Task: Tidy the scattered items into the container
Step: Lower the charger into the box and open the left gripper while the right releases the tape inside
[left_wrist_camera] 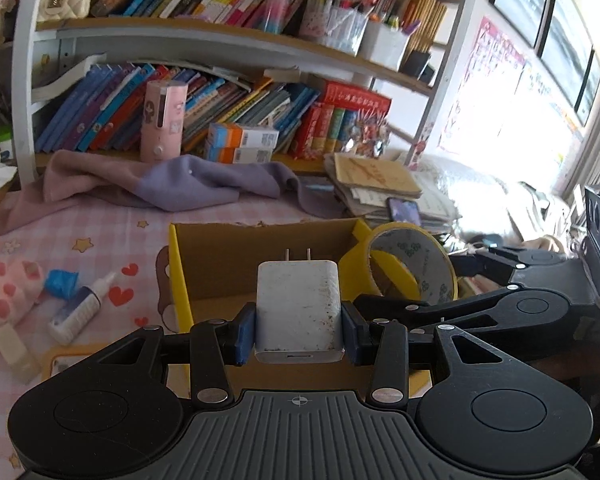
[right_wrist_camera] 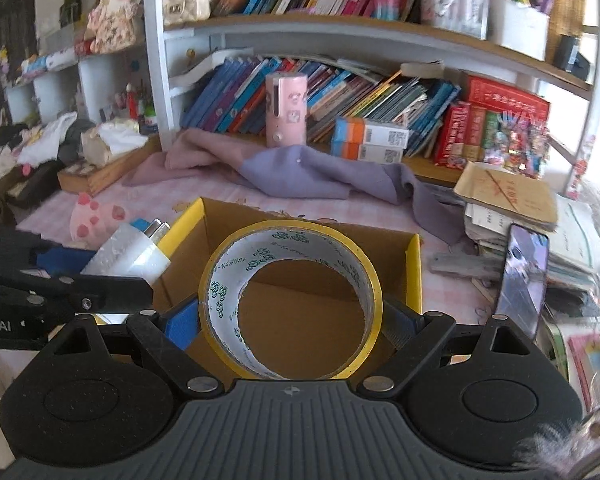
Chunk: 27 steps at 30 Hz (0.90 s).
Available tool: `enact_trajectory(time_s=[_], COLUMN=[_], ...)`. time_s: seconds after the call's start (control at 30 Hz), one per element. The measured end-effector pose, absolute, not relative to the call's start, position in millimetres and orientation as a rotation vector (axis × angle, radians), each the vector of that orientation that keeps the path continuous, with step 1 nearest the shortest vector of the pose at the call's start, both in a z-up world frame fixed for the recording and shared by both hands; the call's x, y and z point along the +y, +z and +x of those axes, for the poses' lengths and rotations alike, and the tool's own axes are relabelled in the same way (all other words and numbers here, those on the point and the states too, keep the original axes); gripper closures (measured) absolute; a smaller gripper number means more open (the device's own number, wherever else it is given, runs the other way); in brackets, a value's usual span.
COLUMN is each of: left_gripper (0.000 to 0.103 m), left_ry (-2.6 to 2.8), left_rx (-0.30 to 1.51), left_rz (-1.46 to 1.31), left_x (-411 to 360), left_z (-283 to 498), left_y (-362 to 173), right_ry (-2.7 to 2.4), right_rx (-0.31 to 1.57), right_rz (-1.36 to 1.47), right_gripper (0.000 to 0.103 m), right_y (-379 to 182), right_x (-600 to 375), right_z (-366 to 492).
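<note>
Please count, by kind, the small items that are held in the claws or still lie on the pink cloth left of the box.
White charger, held in the left claw: 1
Yellow tape roll, held in the right claw: 1
Small bottle on the pink cloth: 1
Blue cap-like piece: 1
Pale cream block: 1
Total: 5

White two-prong charger [left_wrist_camera: 298,310] upright, prongs forward, above open yellow-edged cardboard box [left_wrist_camera: 179,276], yellow tape roll [right_wrist_camera: 290,304] on edge over box
</note>
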<state>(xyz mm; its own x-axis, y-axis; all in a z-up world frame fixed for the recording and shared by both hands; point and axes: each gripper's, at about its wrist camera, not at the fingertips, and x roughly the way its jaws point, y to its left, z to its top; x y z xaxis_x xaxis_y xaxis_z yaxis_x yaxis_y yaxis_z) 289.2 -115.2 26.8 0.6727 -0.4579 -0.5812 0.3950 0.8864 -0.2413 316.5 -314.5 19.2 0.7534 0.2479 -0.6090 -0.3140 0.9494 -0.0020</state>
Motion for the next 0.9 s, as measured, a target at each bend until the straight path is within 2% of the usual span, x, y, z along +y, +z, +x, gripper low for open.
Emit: enact_trajectory(time_s=[0.27,0.53,0.63,0.8,0.83,0.9], left_gripper=[0.061,0.061,0.061,0.061,0.058,0.045], left_ry=[-0.477,-0.520,-0.522,-0.524,-0.521,-0.520], left_rx=[0.784,0.945,0.955,0.966,0.960,0.947], left_rz=[0.027,0.237,0.355,0.395,0.399,0.407], left_x=[-131.6,-162.4,-177.6,-184.9,-184.8,-184.7], left_z=[347.3,396.5,402.6,404.0,403.5,401.9], left_y=[11.6,-28.5,-39.7,-46.7,-46.7,-45.3], right_ry=[0.422,0.551,0.578,0.585,0.582,0.570], right_rx=[0.726,0.876,0.950,0.977,0.975,0.959], right_rz=[-0.302,-0.564,-0.625,-0.674,-0.674,-0.678], right_gripper=[0.013,0.012,0.012,0.012,0.012,0.011], right_y=[-7.8,-52.7,-65.2,-72.4,-72.5,-71.8], right_x=[-310.3,-292.0,-287.5,-281.9,-282.1,-282.5], right_z=[375.6,414.5,425.9,431.1,431.3,430.4])
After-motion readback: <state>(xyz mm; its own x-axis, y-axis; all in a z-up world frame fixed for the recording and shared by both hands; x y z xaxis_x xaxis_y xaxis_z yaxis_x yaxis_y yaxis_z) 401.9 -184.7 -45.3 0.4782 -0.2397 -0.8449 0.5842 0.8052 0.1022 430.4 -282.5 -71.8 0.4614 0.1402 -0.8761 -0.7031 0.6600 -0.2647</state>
